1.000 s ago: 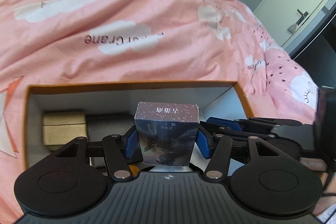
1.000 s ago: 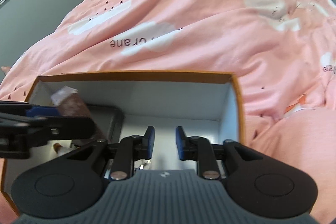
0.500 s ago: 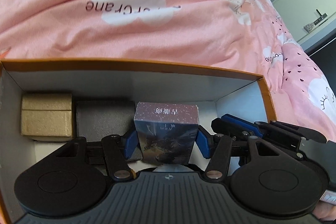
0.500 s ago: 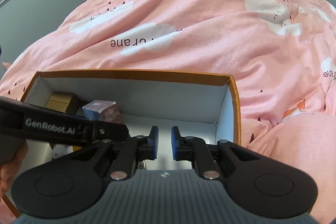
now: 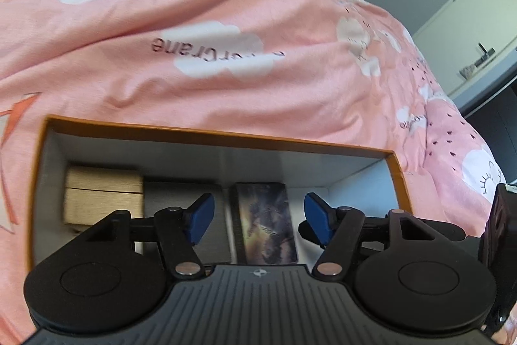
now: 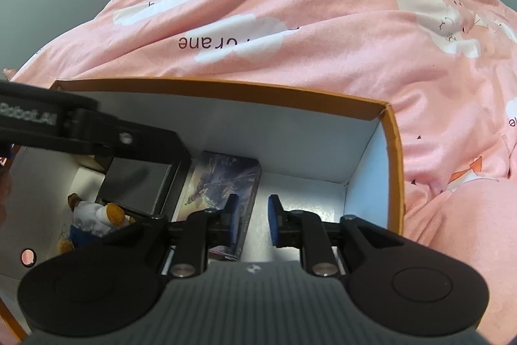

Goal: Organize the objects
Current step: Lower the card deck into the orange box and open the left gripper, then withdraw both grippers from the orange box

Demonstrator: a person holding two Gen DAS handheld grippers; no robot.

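Note:
An orange-rimmed cardboard box (image 5: 226, 134) (image 6: 392, 151) with white inside walls sits on the bed. A dark card box with a picture on it (image 5: 265, 225) (image 6: 223, 186) lies flat on the floor of the cardboard box. My left gripper (image 5: 258, 215) hovers above the card box with its jaws opening, both blue pads clear of it. My right gripper (image 6: 252, 220) hangs over the bare floor to the right of the card box, its jaws opening with nothing between them. The left gripper's black arm (image 6: 80, 128) crosses the right wrist view.
Left of the card box lie a dark grey case (image 5: 184, 199) (image 6: 135, 183) and a gold box (image 5: 103, 199). A small plush figure (image 6: 93, 215) lies in the near left part. Pink cloud-print bedding (image 5: 226, 37) surrounds the cardboard box. A door (image 5: 468, 31) stands at the far right.
The left gripper let go of the card box, which went from upright between the pads to lying flat on the cardboard box's floor. The right gripper's jaws have spread a little.

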